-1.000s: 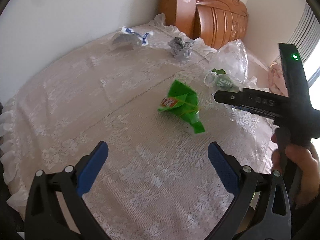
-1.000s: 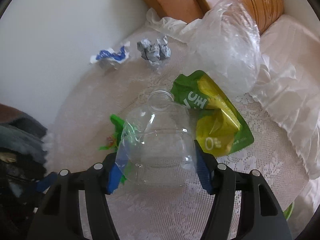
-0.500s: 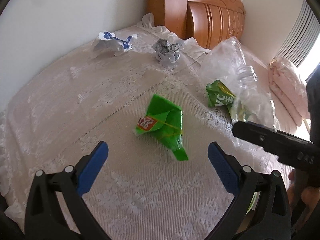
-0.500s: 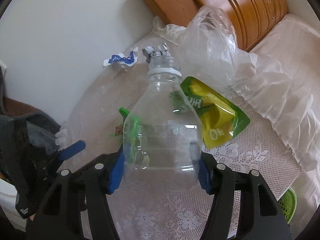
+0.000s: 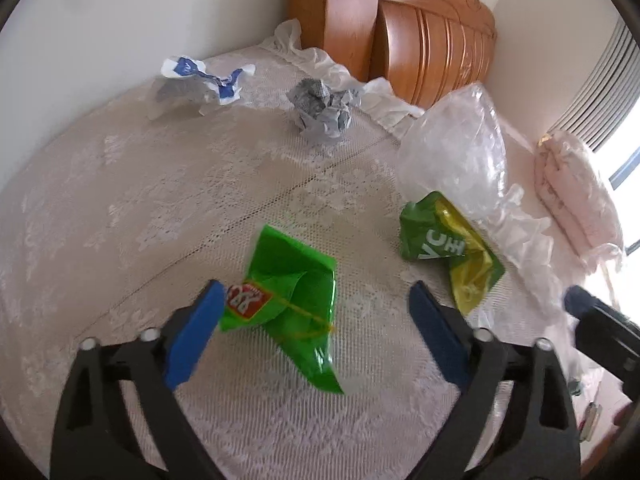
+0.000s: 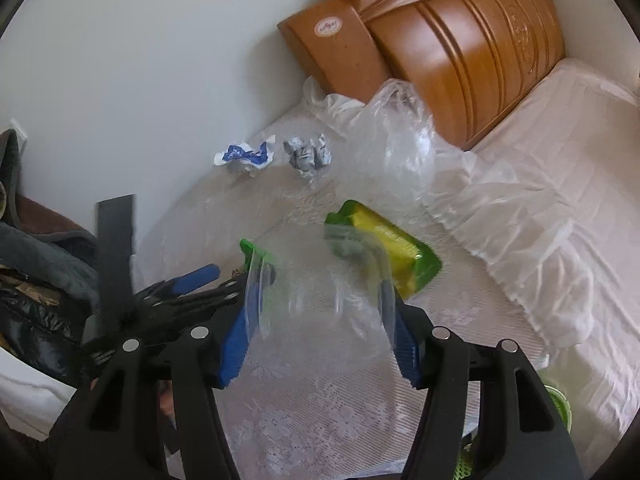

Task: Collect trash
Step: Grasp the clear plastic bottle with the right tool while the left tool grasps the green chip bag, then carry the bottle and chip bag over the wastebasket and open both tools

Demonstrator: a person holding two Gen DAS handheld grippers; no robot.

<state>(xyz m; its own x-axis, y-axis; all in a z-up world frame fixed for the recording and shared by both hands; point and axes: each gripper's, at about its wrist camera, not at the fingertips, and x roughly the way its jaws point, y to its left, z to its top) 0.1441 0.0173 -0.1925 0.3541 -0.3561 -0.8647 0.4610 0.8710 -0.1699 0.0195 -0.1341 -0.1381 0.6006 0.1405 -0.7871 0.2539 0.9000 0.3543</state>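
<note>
My left gripper (image 5: pixel 316 332) is open, with the bright green wrapper (image 5: pixel 292 292) lying on the lace cloth between its blue pads. My right gripper (image 6: pixel 320 336) is shut on a clear plastic bottle (image 6: pixel 316 280), held blurred above the cloth. A green and yellow pouch (image 5: pixel 452 248) lies to the right; it also shows in the right wrist view (image 6: pixel 392 252). A clear plastic bag (image 5: pixel 456 140), a grey crumpled paper ball (image 5: pixel 320 106) and a blue and white crumpled wrapper (image 5: pixel 196 84) lie farther back. The left gripper shows in the right wrist view (image 6: pixel 188 280) at left.
A wooden headboard (image 5: pixel 400 28) stands at the back against the wall. A white ruffled bed cover (image 6: pixel 540 208) lies to the right. A green basket (image 6: pixel 556 416) peeks in at the lower right. Dark clothing (image 6: pixel 36 272) sits at the left.
My left gripper moved forward until the green wrapper lies between its pads. My right gripper lifted the bottle and pulled back to the right, out of the left view.
</note>
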